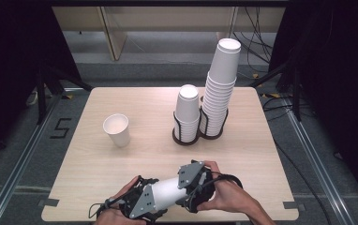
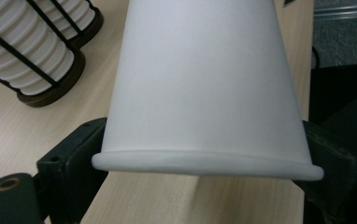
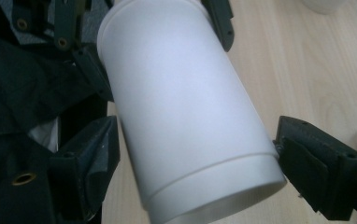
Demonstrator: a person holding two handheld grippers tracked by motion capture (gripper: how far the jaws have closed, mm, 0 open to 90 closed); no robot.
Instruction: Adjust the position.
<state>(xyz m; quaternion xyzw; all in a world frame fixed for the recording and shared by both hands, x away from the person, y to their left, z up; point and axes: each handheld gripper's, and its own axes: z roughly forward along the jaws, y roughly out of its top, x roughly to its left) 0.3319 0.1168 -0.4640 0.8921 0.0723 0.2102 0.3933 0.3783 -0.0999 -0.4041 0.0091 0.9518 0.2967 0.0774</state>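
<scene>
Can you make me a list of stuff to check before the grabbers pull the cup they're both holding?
1. Left gripper clamps the rim end of the held cup: ok.
2. Right gripper jaws sit at both sides of the cup's bottom end: ok, though firm contact cannot be told.
3. Held piece is one cup or two nested: cannot tell.
4. Loose cup stands upright, well away from the hands: ok.
5. Short stack and tall stack sit in the black holder, apart from the grippers: ok.
6. Table beside the hands is bare: ok.
</scene>
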